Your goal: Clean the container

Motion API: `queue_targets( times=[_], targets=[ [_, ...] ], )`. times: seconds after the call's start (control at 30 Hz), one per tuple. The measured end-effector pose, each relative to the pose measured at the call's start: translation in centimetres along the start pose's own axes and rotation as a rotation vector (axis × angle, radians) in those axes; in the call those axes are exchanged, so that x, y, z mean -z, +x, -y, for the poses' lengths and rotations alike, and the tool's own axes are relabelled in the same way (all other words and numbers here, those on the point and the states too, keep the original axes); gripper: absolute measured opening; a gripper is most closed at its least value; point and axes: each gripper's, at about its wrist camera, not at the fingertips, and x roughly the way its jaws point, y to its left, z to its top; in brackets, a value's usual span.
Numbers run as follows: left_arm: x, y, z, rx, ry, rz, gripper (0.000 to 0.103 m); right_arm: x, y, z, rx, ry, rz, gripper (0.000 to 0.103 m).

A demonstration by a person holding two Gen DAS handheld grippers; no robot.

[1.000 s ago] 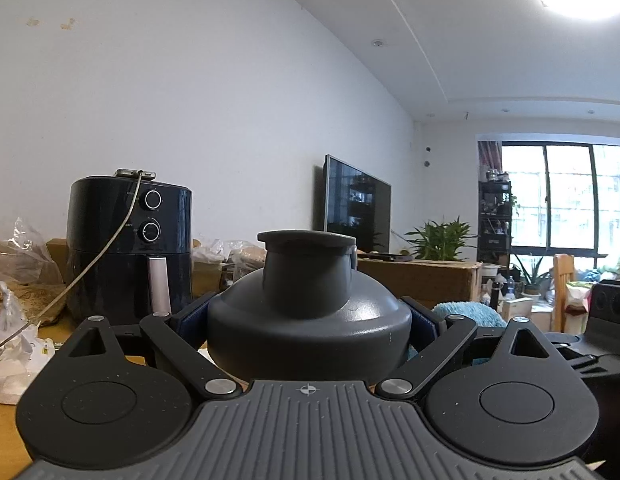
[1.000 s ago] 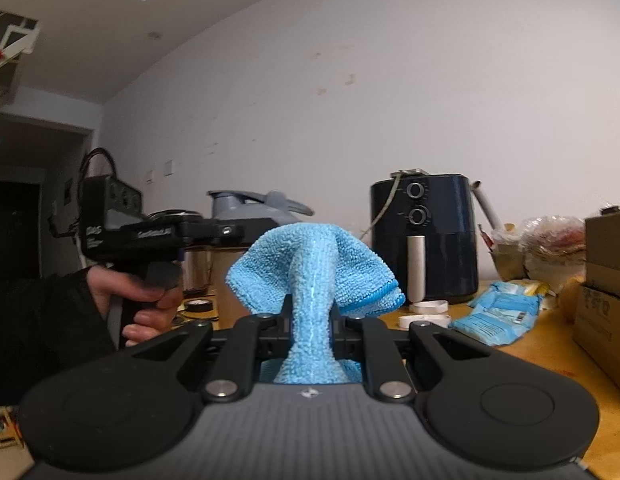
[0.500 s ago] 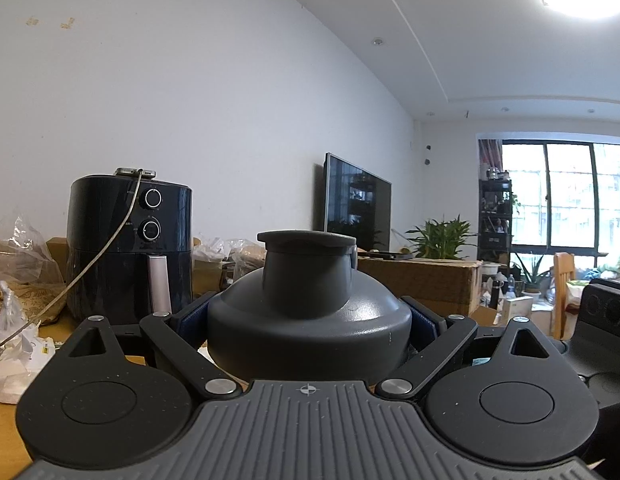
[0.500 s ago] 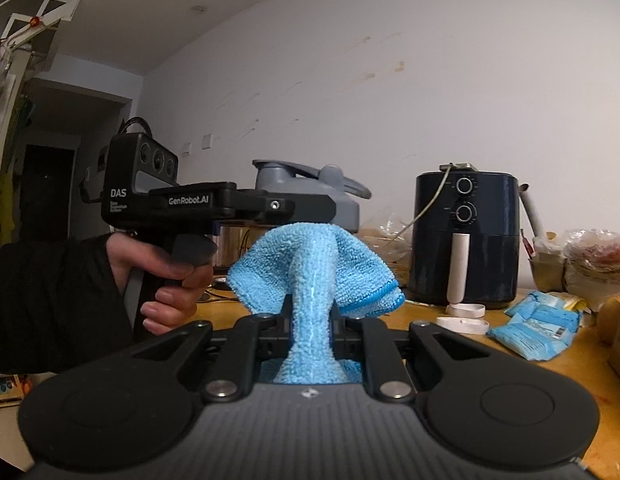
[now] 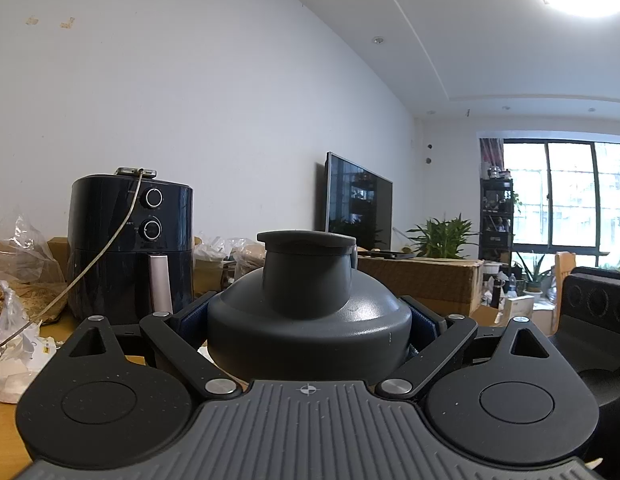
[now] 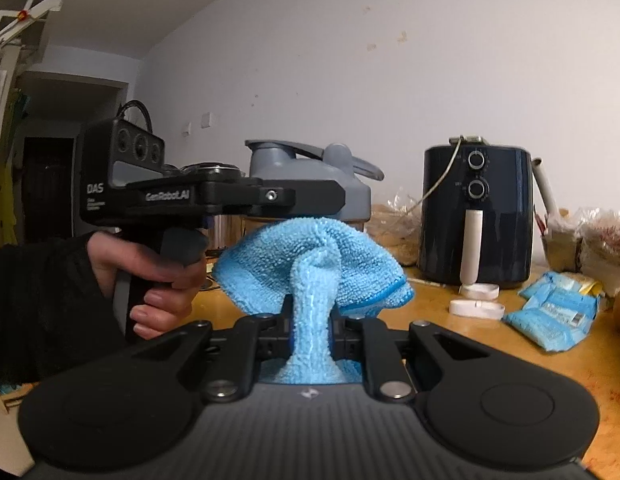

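Observation:
A grey container with a domed lid and a wide cap stands upright between the fingers of my left gripper, which is shut on its shoulder. In the right wrist view a hand holds that left gripper level, and the container's grey lid rises behind it. My right gripper is shut on a bunched light-blue cloth. The cloth's top sits just below and in front of the container; I cannot tell whether they touch. The right gripper's black body shows at the left wrist view's right edge.
A dark air fryer with a cable stands on the wooden table by the wall. Two white lids and blue packets lie before it. Plastic bags and a cardboard box flank the container.
In the right wrist view the left gripper and container have shifted toward the centre and grown larger, now just behind the cloth. The cloth has dropped out of the left wrist view.

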Motion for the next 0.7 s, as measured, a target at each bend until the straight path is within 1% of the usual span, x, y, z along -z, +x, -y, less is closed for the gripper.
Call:
queue_targets(
  times=[0.43,0.7],
  targets=[
    [-0.1,0.0,0.3,-0.014,-0.001,-0.003,0.095,-1.1,0.5,-0.2,0.028,-0.001,-0.081,0.008],
    [-0.1,0.1,0.2,-0.014,0.001,-0.006,0.095,-0.1,1.2,0.1,0.024,0.008,-0.155,0.008]
  ],
)
